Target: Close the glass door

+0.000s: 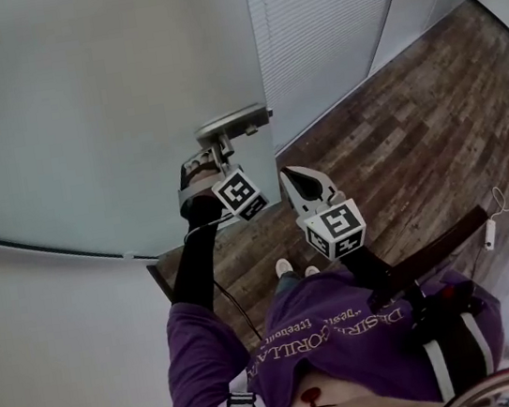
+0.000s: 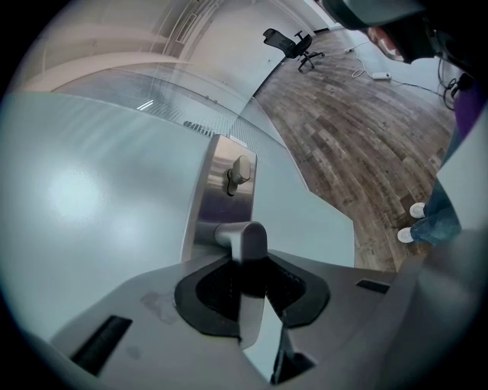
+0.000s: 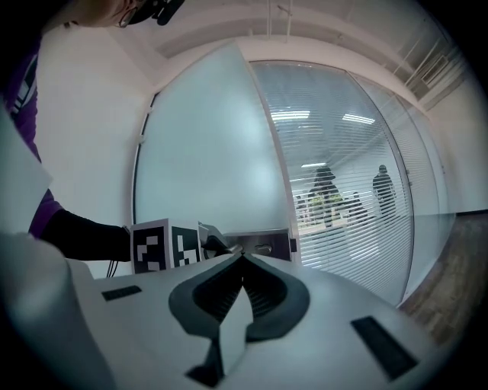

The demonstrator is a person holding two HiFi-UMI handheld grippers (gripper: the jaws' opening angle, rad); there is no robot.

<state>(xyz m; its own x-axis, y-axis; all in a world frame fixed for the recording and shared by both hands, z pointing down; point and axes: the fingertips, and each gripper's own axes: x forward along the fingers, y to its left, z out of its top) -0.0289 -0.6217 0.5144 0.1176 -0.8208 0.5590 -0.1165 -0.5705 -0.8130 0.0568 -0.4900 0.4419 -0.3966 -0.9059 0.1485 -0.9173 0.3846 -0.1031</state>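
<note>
The frosted glass door (image 1: 98, 107) fills the upper left of the head view. Its steel handle plate (image 1: 235, 121) sits at the door's free edge. My left gripper (image 1: 213, 156) is shut on the lever handle (image 2: 244, 238), which runs between the two dark pads (image 2: 210, 293) in the left gripper view. A thumb-turn lock (image 2: 238, 174) sits on the plate (image 2: 221, 194) above the lever. My right gripper (image 1: 291, 176) hangs in the air just right of the door's edge, shut with nothing in it. From the right gripper view the door (image 3: 206, 152) stands ahead, with the left gripper's marker cube (image 3: 162, 245) at the handle.
A glass wall with blinds (image 3: 343, 175) stands beside the door, and people show behind it. Wood floor (image 1: 416, 145) runs to the right, with cables (image 1: 506, 203) and an office chair (image 2: 293, 44) farther off. The person's shoes (image 1: 293, 268) are near the door's edge.
</note>
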